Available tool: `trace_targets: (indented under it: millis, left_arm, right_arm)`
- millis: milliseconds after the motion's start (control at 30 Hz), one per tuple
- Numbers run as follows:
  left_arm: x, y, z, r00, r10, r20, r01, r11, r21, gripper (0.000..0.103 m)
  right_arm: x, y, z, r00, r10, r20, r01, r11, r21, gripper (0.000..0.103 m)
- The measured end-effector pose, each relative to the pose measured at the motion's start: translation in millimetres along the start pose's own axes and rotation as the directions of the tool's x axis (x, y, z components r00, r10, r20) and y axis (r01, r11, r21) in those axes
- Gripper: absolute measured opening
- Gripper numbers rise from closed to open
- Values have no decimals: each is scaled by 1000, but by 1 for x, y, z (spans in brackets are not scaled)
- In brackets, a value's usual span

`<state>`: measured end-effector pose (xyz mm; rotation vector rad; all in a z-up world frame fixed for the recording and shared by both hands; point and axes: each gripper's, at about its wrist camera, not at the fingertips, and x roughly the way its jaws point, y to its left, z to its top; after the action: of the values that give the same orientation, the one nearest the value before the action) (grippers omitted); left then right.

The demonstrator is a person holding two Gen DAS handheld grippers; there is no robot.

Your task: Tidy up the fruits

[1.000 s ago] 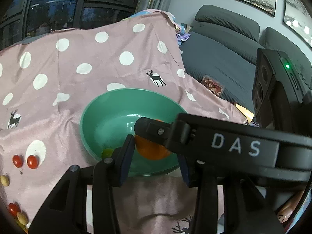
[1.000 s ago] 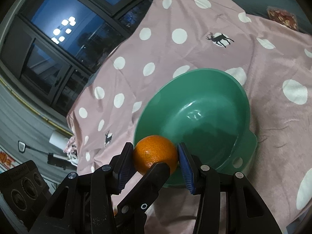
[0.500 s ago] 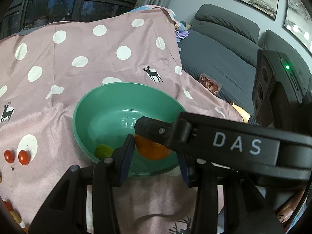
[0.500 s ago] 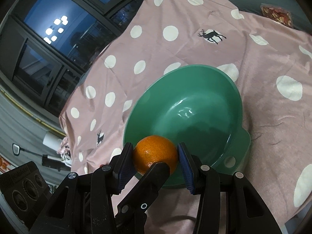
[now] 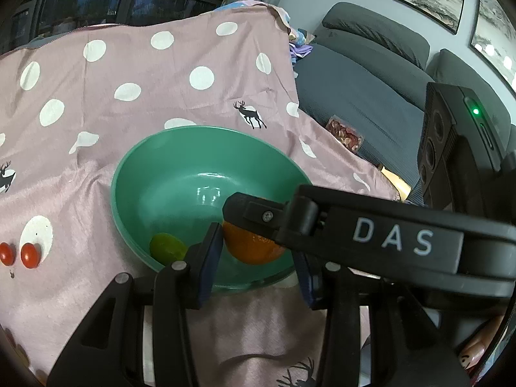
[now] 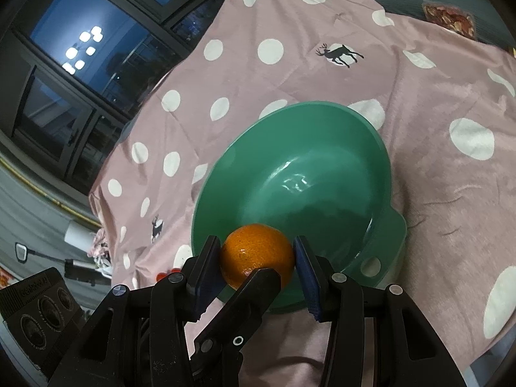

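One fruit held: orange point(image 6: 257, 254), clamped across its middle by right gripper point(image 6: 257, 259), above near rim of green bowl point(image 6: 383, 148).
Left gripper point(image 5: 254, 258): jaws apart, empty, at that rim.
Handling: judged light, rounded, firm; excess squeeze might bruise it.

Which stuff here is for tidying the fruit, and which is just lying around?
For the job:
- orange in the right tongs
- green bowl
- green fruit
- two red tomatoes

Lying about:
- snack packet
- grey sofa
- polka-dot cloth
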<state>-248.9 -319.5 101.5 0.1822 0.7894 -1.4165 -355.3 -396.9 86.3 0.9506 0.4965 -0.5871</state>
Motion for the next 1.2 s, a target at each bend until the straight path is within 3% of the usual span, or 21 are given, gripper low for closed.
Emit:
trace_targets:
  millis: [600,1033,1200]
  left_arm:
    - [9,2,-1,999,-28,-36,27,999,-21,42]
    - [17,11,-2,997,-47,-66,40,995,-96,40]
    - [14,6,-3,998,-19,-58,14,997,-81,41]
  right_arm:
    - [4,-5,0,999,-38,-9,38,999,9,50]
    - [4,-3,-1,998,-59,-4,59,998,0,49]
    - [3,-3,-1,997,-77,3,77,997,-4,49]
